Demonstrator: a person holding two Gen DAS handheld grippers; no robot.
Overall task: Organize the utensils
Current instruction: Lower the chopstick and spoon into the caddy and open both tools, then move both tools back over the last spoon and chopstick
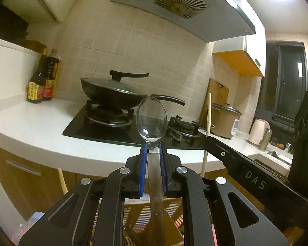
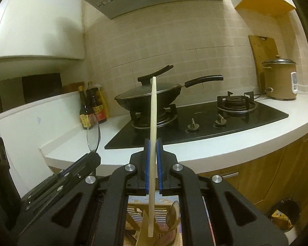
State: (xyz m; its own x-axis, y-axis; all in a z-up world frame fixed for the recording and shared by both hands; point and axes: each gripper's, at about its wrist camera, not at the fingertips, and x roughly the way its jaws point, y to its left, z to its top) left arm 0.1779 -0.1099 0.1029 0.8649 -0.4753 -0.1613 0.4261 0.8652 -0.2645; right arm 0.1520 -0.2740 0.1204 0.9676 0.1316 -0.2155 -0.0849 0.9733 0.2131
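Observation:
My left gripper (image 1: 153,146) is shut on a metal spoon (image 1: 151,119), bowl pointing up and forward toward the stove; it also shows in the right wrist view (image 2: 93,138) at the left. My right gripper (image 2: 153,142) is shut on a pale chopstick (image 2: 153,110) that stands nearly upright between the blue pads; the chopstick also shows in the left wrist view (image 1: 208,121) at the right. Both grippers are held side by side in front of the counter edge. Below them a slatted wooden holder (image 2: 164,215) with a spoon in it is partly hidden.
A black gas hob (image 2: 197,123) carries a lidded wok (image 2: 147,97). Sauce bottles (image 2: 92,108) stand at the left of the white counter (image 2: 236,141). A rice cooker (image 2: 280,80) and cutting board (image 2: 263,51) stand at the right. A bin (image 2: 283,215) sits on the floor.

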